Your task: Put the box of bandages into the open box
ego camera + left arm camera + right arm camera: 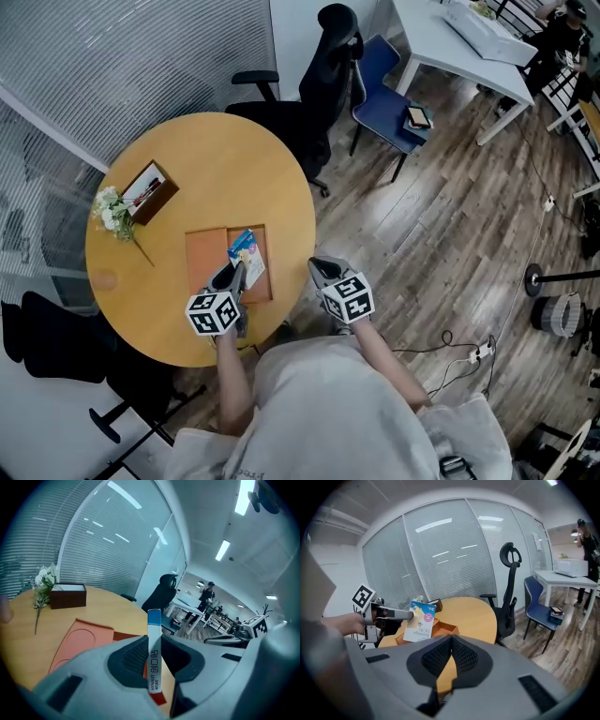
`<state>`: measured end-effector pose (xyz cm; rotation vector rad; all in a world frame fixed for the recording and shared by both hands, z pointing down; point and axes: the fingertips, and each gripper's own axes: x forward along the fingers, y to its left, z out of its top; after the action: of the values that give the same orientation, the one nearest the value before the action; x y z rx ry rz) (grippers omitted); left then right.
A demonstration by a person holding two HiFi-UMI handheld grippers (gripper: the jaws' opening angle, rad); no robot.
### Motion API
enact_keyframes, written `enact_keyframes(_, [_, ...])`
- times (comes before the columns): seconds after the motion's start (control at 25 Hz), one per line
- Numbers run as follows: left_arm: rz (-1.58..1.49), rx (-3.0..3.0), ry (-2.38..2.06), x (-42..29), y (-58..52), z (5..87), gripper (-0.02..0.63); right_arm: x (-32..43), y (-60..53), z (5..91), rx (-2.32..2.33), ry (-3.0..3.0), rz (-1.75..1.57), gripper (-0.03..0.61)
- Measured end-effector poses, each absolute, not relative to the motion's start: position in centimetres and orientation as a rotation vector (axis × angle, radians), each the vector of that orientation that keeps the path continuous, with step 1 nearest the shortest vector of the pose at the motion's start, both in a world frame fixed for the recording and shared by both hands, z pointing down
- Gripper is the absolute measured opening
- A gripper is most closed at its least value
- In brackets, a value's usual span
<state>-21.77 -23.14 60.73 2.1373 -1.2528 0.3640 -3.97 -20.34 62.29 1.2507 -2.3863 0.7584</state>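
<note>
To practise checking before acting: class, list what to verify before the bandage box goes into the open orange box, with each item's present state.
1. Grip: left gripper clamped on white-and-blue cardboard bandage box: ok.
2. Target: shallow orange open box uncovered: ok.
3. Position: bandage box over the orange box in the head view: ok.
4. Other tool: right gripper shut, empty, beside the orange box: ok.
5. Gap down to the orange box's floor: cannot tell.

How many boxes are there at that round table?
3: the bandage box in the left gripper, the open orange box lying below it, and a brown box beside the flowers.
</note>
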Motion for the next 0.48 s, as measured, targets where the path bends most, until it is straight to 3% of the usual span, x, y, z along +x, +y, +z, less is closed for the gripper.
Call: enact_keyframes(0.48, [0.557, 2.072, -0.999, -23.0, -25.7, 67.1, 0.081, -4.7, -21.8, 63.5, 1.329, -2.315, 0.836, -0.003])
